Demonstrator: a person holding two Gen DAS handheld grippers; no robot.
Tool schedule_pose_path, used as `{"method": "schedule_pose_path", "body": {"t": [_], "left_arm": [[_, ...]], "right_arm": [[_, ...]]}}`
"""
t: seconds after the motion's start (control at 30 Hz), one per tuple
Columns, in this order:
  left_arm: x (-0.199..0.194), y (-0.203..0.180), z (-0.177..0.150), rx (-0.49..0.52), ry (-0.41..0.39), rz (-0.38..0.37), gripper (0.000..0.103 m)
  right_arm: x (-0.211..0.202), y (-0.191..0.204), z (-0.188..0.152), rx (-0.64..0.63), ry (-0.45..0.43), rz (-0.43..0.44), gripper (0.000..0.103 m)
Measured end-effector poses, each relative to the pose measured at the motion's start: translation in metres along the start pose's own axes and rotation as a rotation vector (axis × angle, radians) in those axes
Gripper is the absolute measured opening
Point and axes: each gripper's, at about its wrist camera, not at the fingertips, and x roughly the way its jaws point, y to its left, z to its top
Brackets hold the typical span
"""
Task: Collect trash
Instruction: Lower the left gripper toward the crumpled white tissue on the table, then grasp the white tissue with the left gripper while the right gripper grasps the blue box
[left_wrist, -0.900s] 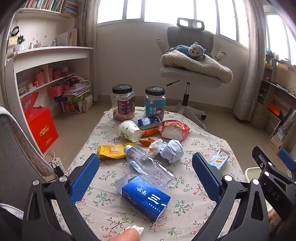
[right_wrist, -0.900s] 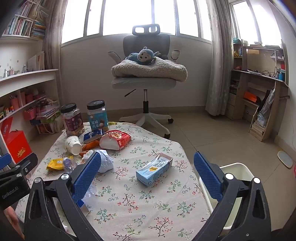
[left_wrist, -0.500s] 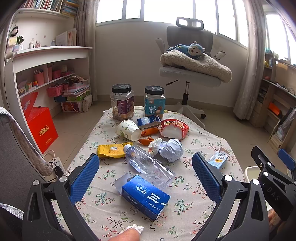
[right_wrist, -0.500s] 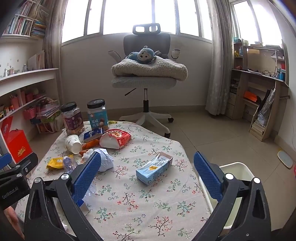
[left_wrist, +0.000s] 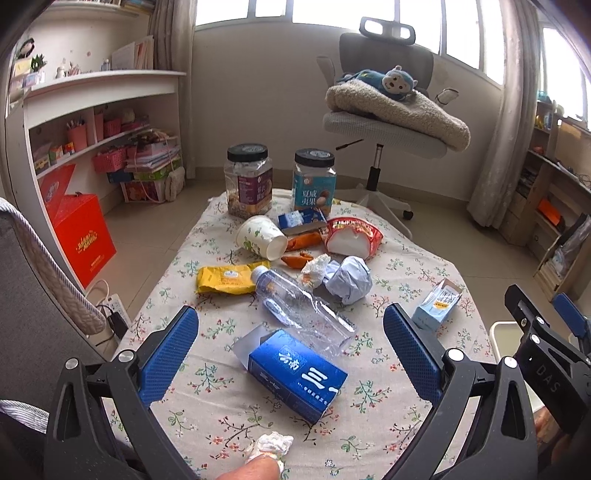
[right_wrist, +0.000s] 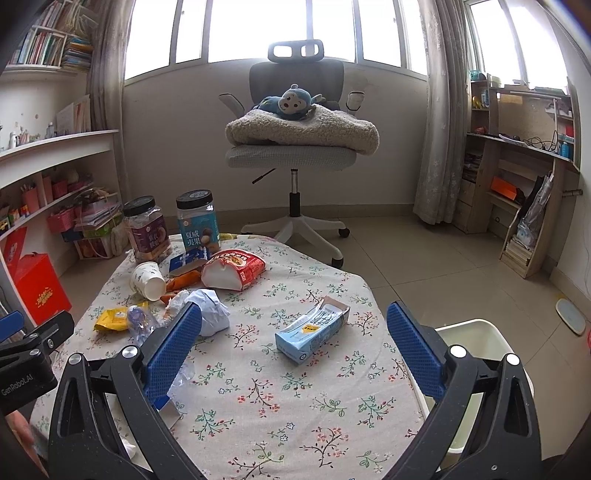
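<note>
On the table, near edge: a small white paper wad (left_wrist: 274, 443) lies by a fingertip (left_wrist: 255, 467), as it did before.
Left gripper (left_wrist: 290, 354): wide open, holding nothing, above the table (left_wrist: 221, 402). It has hardly moved since the earlier picture.
Right gripper (right_wrist: 293, 349): wide open too, holding nothing. It has stayed in almost the same place.
Dark blue box (left_wrist: 297, 373): lies on its side between the left gripper's blue pads, one end flap open. It has not moved.
Clear bottle (left_wrist: 295, 306): lies flat just behind the dark blue box, touching it.
Light blue carton (right_wrist: 312, 330): lies on its side between the right gripper's pads, well apart from the other trash. Same spot as before.
White bin (right_wrist: 476, 343): stands on the floor at the right side of the table.
Yellow packet (left_wrist: 227, 278): lies by the bottle's cap end.
Crumpled paper ball (left_wrist: 349, 278): sits behind the bottle, next to a small white wad.
Paper cup (left_wrist: 260, 238): tipped on its side, mouth toward the camera.
Red packet (left_wrist: 352, 238): lies right of the cup, with orange scraps between them.
Two jars (left_wrist: 249, 179): stand upright at the far end, black lids on.
Office chair (right_wrist: 295, 147): stands on the floor past the table, with a blanket and a blue toy monkey on its seat.
</note>
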Motion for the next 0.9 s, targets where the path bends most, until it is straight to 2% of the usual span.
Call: {"method": "schedule_pose_path", "body": {"t": [0.23, 0.37, 0.47, 0.63, 0.83, 0.9], "left_arm": [[0.040, 0.033, -0.010, -0.071, 0.301, -0.029, 0.097], [0.058, 0.043, -0.030, -0.089, 0.451, -0.022, 0.097], [0.068, 0.045, -0.047, -0.087, 0.568, -0.046, 0.097], [0.076, 0.039, -0.066, -0.027, 0.680, -0.036, 0.097], [0.087, 0.037, -0.088, -0.003, 0.788, -0.042, 0.097], [0.092, 0.037, -0.094, 0.004, 0.812, -0.055, 0.091]], "right_arm": [[0.020, 0.008, -0.007, -0.021, 0.124, 0.017, 0.096], [0.039, 0.012, -0.015, -0.027, 0.207, 0.019, 0.096], [0.049, 0.016, -0.020, -0.040, 0.264, 0.015, 0.096], [0.064, 0.020, -0.028, -0.146, 0.334, -0.047, 0.096], [0.074, 0.020, -0.033, -0.169, 0.397, -0.051, 0.096], [0.077, 0.022, -0.035, -0.156, 0.416, -0.027, 0.096]]}}
